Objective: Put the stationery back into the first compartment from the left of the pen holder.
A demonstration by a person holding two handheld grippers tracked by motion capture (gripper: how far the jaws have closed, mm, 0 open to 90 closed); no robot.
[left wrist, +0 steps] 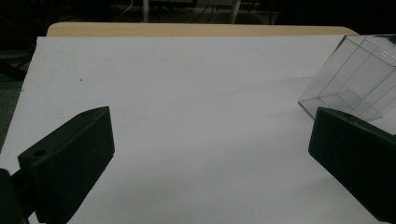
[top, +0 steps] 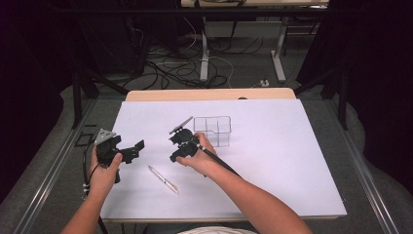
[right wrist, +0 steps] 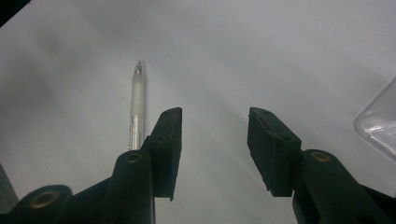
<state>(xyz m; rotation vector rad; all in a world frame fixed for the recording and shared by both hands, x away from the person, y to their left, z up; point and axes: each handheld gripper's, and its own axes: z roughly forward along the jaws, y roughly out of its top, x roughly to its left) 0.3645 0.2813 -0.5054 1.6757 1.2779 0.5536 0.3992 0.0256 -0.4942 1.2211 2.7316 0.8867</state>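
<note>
From the high view, a white tabletop with a bare wooden strip along its far edge carries three things. A clear plastic organizer with inner dividers stands near the middle, a little toward the far edge. A pen with a pale barrel lies flat nearer the near edge, left of centre, running diagonally. The left gripper is held in the person's left hand over the left part of the tabletop, its jaws spread wide and aimed toward the middle. The right gripper sits in the right hand, just beside the organizer's near left corner, between the organizer and the pen; its jaws are parted and point toward the near left.

In the left gripper view, the two black jaws stand far apart at the bottom corners with nothing between them. Beyond them lies bare white tabletop, and the clear organizer shows at the right, appearing tilted, past the right-hand jaw.

In the right gripper view, the jaws stand moderately apart and empty above the white tabletop. The pen lies just outside the left-hand jaw, its frosted tip pointing away. A rounded corner of the organizer shows at the right edge.
</note>
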